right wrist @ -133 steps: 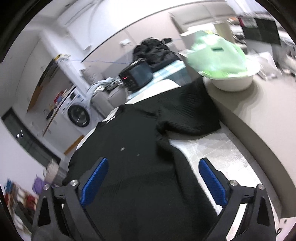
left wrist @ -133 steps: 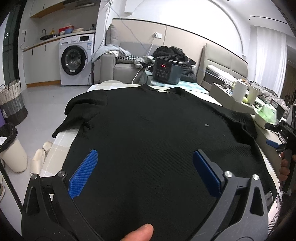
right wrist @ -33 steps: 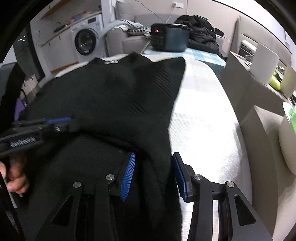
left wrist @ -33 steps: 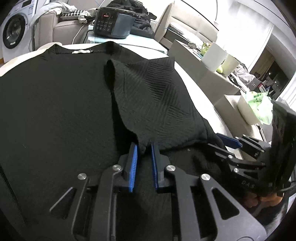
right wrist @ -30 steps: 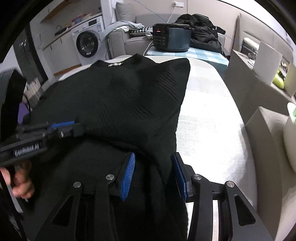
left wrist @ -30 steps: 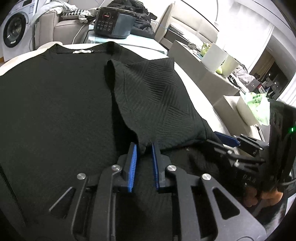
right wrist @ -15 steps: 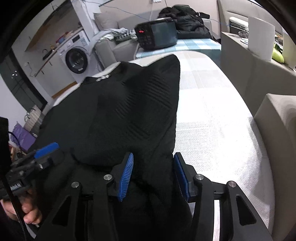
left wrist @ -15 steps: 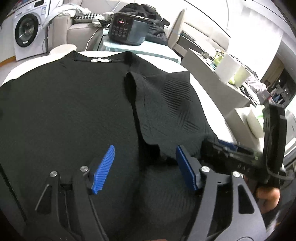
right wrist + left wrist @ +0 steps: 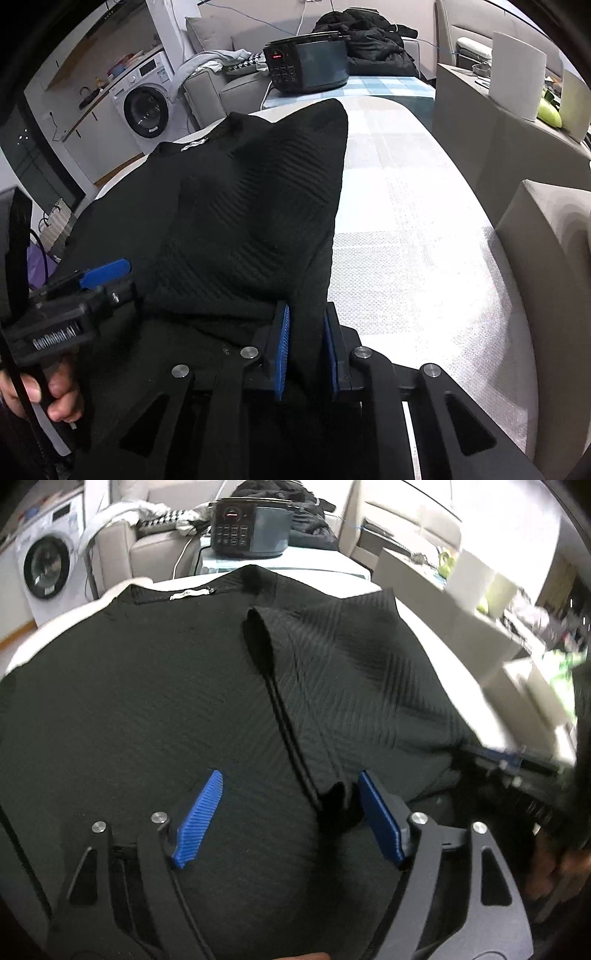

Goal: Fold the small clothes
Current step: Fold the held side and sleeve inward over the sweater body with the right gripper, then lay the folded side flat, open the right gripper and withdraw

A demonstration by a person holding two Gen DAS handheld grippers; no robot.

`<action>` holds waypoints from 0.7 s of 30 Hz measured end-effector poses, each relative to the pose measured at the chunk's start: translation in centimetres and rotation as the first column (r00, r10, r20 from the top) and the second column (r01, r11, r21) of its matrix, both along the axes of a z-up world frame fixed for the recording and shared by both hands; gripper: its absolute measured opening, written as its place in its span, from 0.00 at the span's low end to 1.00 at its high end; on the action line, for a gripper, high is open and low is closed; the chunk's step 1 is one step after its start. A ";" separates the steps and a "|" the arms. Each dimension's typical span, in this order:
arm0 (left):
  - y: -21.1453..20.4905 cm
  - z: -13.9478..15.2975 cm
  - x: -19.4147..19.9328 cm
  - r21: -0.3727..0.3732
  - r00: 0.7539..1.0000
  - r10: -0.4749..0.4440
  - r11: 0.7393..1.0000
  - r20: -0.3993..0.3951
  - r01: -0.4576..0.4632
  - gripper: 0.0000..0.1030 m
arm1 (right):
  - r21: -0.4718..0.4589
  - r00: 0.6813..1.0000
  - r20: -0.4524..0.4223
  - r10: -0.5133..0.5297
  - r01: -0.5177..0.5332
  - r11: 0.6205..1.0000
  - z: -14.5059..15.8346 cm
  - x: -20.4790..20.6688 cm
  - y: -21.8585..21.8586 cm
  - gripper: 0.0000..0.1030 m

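Note:
A black knit top lies flat on the white table, collar at the far end. Its right sleeve is folded inward over the body. My left gripper is open, just above the cloth, with the sleeve's lower tip beside its right pad. My right gripper is shut on the top's right side edge, near the table's right part. The left gripper also shows at the left of the right wrist view.
The white table is bare to the right of the top. A dark cooker stands beyond the collar. A washing machine is at the back left. Beige boxes and a white bowl's edge stand at the right.
My left gripper has let go of the sleeve tip, opened wide and pulled back a little. My right gripper has closed from part-open onto the top's right edge.

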State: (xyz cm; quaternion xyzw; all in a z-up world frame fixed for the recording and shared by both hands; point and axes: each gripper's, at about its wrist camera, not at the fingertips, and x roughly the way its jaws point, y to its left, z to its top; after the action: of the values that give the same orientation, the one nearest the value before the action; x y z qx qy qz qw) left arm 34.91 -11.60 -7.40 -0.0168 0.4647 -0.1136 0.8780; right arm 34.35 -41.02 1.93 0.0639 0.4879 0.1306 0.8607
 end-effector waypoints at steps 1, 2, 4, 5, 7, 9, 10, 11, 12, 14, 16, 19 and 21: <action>0.0 0.0 -0.2 0.007 1.000 -0.007 1.000 0.003 0.007 0.72 | 0.009 1.000 0.000 -0.002 0.002 1.000 0.0 0.0 -0.2 0.20; 0.0 0.1 -0.2 0.009 1.000 -0.010 1.000 0.002 0.010 0.72 | 0.024 1.000 0.000 -0.007 0.007 1.000 0.0 0.0 -0.4 0.21; 0.3 0.4 0.1 -0.012 1.000 -0.007 1.000 0.002 0.007 0.72 | 0.057 1.000 -0.003 -0.013 0.013 0.998 0.1 0.0 -0.8 0.24; 0.5 0.6 0.4 -0.026 1.000 0.000 1.000 0.005 0.000 0.72 | 0.063 1.000 -0.002 -0.016 0.016 0.998 0.2 0.0 -0.9 0.26; 0.8 1.2 1.4 -0.048 1.000 0.026 0.999 0.014 -0.025 0.72 | 0.076 1.000 -0.003 -0.020 0.020 0.997 0.3 0.0 -1.1 0.33; 0.9 1.9 2.6 -0.069 0.998 0.044 0.997 0.044 -0.041 0.72 | 0.085 1.000 0.000 -0.021 0.021 0.996 0.3 0.0 -1.0 0.36; 1.0 2.1 3.5 -0.085 0.997 0.057 0.995 0.057 -0.052 0.72 | 0.084 1.000 0.004 -0.018 0.018 0.996 0.3 0.0 -0.9 0.36; 1.1 2.0 4.3 -0.095 0.996 0.065 0.994 0.055 -0.060 0.72 | 0.082 1.000 0.007 -0.015 0.015 0.997 0.3 0.1 -0.7 0.36; 1.1 1.9 5.1 -0.107 0.996 0.080 0.991 0.050 -0.075 0.72 | 0.082 1.000 0.007 -0.012 0.012 0.997 0.1 0.2 -0.6 0.36; 1.2 1.5 6.9 -0.131 0.994 0.104 0.987 0.046 -0.097 0.72 | 0.075 1.000 0.006 -0.006 0.006 0.997 -0.1 0.2 -0.2 0.36; 1.0 0.9 8.3 -0.117 0.992 0.123 0.986 0.040 -0.118 0.72 | 0.052 1.000 0.005 0.002 -0.002 0.999 -0.3 0.2 0.1 0.36; 0.2 0.3 9.7 -0.101 0.993 0.116 0.989 0.036 -0.112 0.62 | 0.042 1.000 0.005 0.008 -0.008 0.999 -0.2 0.2 0.2 0.36; -0.3 0.1 10.0 -0.080 0.993 0.108 0.991 0.045 -0.104 0.58 | 0.038 1.000 0.003 0.011 -0.011 0.999 -0.2 0.2 0.3 0.36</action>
State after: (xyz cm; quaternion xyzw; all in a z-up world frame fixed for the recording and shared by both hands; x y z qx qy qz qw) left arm 44.86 -11.89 -7.34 -0.0729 0.4366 -0.0852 0.8927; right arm 34.53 -40.76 1.72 0.0773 0.4847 0.1445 0.8592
